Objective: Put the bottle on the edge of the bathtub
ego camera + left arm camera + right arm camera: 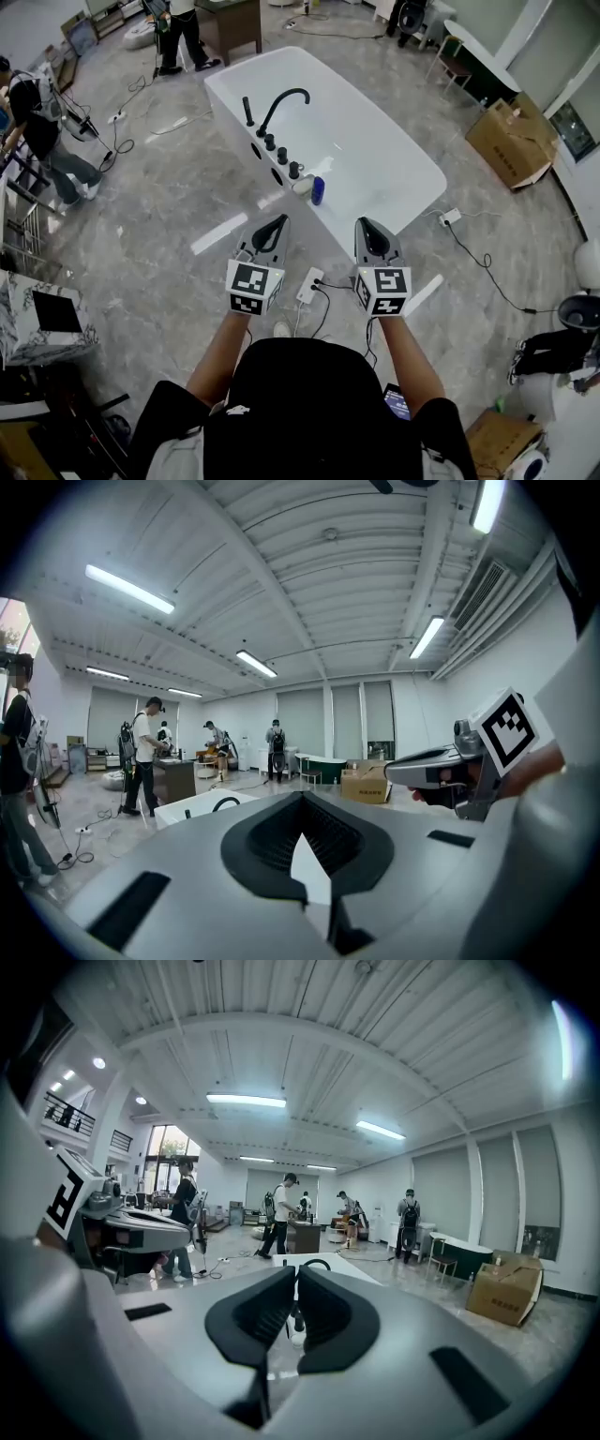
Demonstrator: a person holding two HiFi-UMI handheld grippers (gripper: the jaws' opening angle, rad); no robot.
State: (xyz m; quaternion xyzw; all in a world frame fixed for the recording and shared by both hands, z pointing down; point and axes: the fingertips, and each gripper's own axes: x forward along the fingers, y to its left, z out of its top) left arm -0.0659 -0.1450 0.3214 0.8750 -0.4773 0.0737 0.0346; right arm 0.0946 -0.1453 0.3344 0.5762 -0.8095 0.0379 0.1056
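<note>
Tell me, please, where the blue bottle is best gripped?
Around its mid-body, from the floor side of the bathtub: the blue bottle appears to stand upright on the rim, with the black tap knobs close beside it.

Both handhelds look the same: the left gripper (281,220) and right gripper (365,223) are pale grey plastic shells with black ribbed jaws that taper to a point. Each has a white cube (253,286) at the back covered in black square markers. Person's wearing a black top (300,403) with a tiny white logo (237,410), plus light grey sleeves (172,457) down in the bottom corners.
</note>
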